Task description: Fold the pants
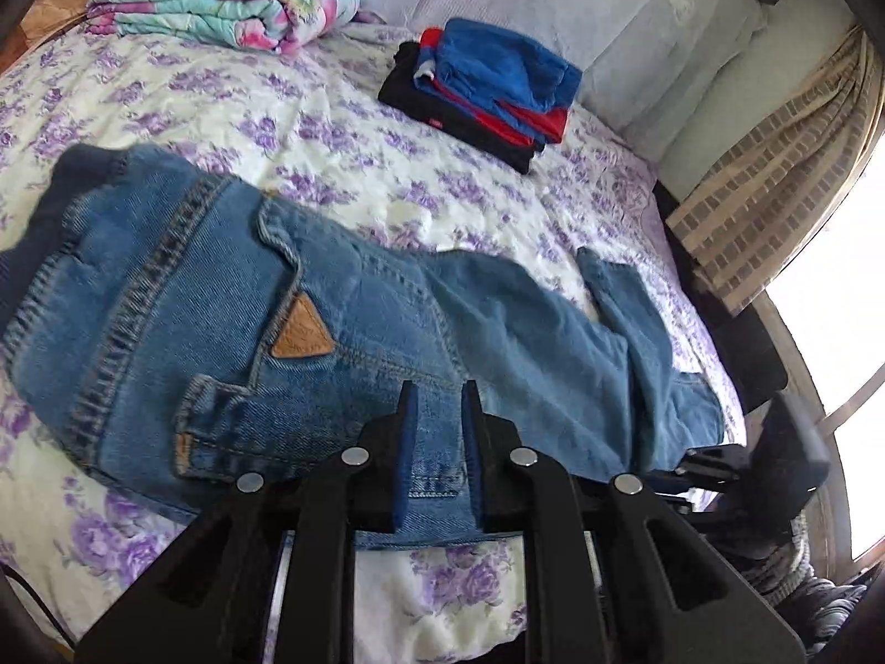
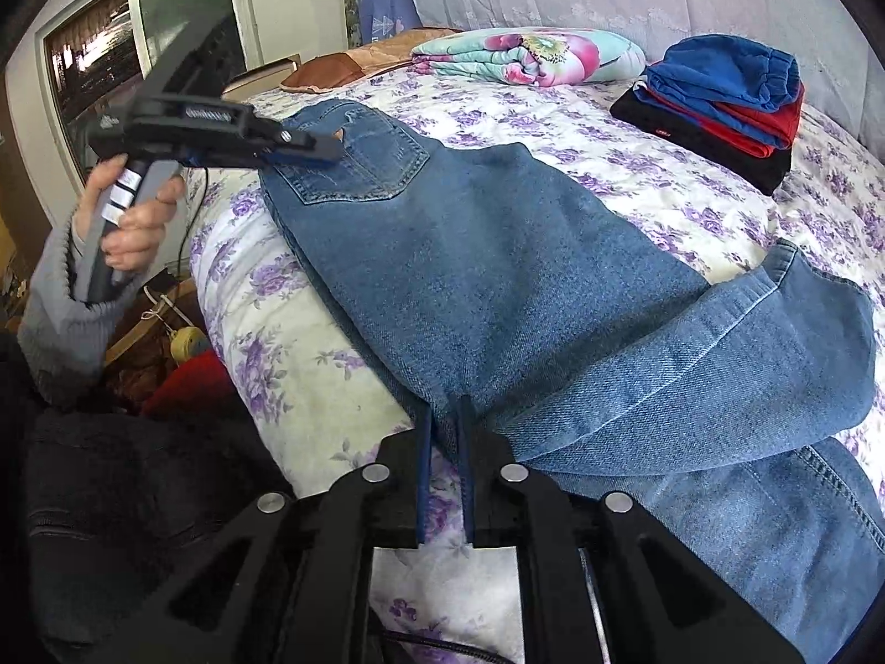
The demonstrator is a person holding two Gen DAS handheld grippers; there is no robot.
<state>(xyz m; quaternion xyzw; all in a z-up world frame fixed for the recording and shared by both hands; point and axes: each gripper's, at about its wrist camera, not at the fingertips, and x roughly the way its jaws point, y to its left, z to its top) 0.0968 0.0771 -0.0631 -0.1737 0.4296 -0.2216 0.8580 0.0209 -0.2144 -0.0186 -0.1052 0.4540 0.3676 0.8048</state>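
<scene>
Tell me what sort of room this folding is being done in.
Most likely a home bedroom: the jeans lie on a bed with a floral sheet, a folded floral quilt sits at its far side, and a curtained window is alongside.

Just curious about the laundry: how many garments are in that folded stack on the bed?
3 that I can see: a blue one on top, a red one under it, a black one at the bottom. More may be hidden between them.
</scene>
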